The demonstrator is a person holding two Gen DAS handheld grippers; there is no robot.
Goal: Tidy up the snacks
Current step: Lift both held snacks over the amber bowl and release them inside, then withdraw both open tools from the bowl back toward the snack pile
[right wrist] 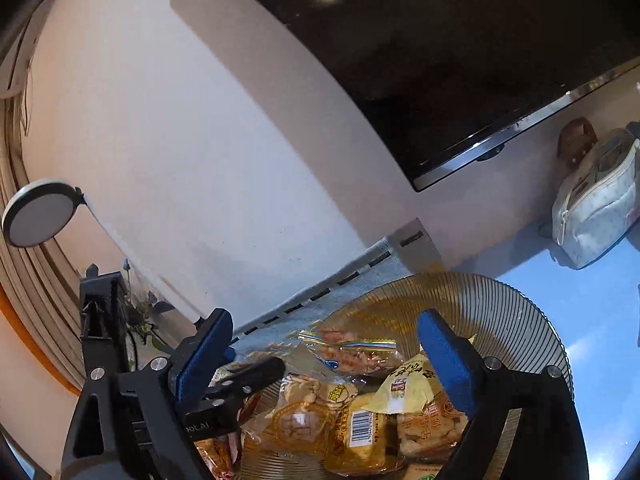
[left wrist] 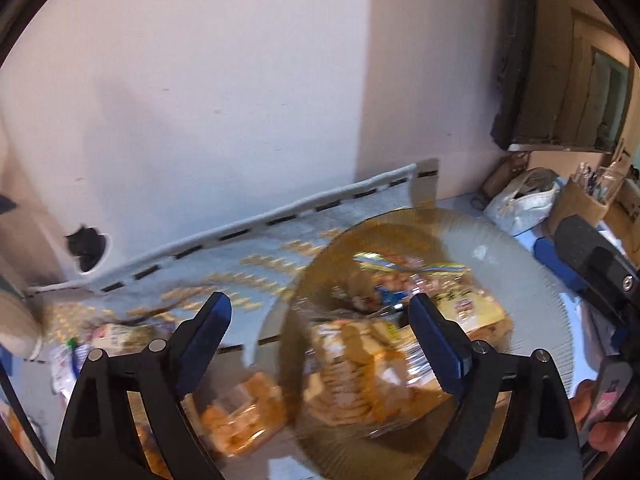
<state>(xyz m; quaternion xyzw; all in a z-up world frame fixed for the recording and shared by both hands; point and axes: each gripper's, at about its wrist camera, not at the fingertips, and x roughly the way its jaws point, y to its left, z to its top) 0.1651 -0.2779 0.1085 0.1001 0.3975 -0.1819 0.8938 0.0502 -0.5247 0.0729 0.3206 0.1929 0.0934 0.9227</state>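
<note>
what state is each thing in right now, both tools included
left tool: open, empty, over the dish
right tool: open, empty, over the dish
amber ribbed glass dish: upright, holding several snack packs
yellow snack pack: in the dish, lying on other packs
snack pack outside the dish: on the cloth, blurred
white zip pouch: unzipped, by the wall

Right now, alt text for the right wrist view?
An open right claw hangs over an amber ribbed glass plate piled with packaged snacks, with nothing between its blue fingers. The plate sits partly on a grey placemat on a pale blue table; the left claw pokes in from the left. A wall TV and white zip pouch lie behind.
</note>
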